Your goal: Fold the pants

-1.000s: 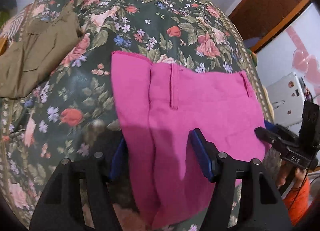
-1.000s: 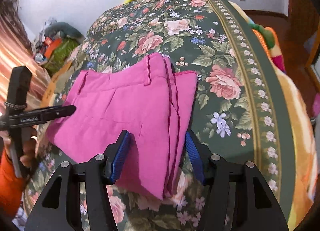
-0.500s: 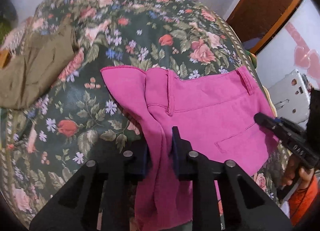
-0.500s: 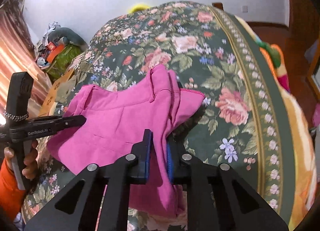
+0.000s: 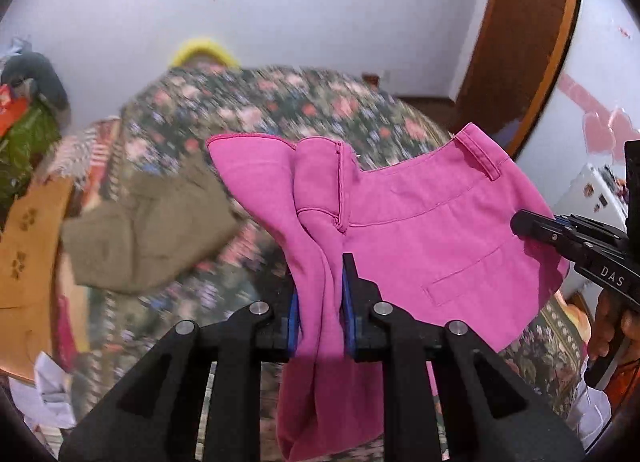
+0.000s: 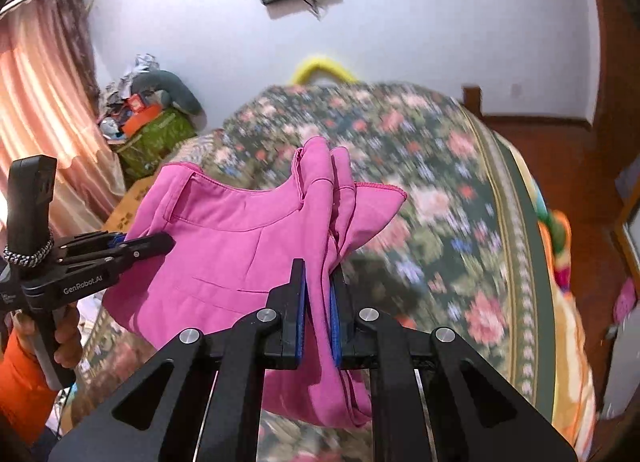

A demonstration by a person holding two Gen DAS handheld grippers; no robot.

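Note:
The folded pink pants (image 5: 420, 238) hang in the air above the floral bed, held at both ends. My left gripper (image 5: 320, 302) is shut on one bunched edge of the pants. My right gripper (image 6: 318, 302) is shut on the opposite bunched edge of the pink pants (image 6: 240, 254). In the left wrist view the right gripper (image 5: 560, 238) shows at the far side of the cloth. In the right wrist view the left gripper (image 6: 132, 246) shows at the left side of the cloth.
The floral bedspread (image 6: 440, 181) lies below, blurred by motion. Olive-brown trousers (image 5: 148, 229) lie on the bed at the left. Clutter and bags (image 6: 152, 121) stand by the wall and curtain. A wooden door (image 5: 528, 33) is at the right.
Both grippers closed on the ends of the pink pants and lifted them off the bed. The cameras tilted up, so the wall now shows.

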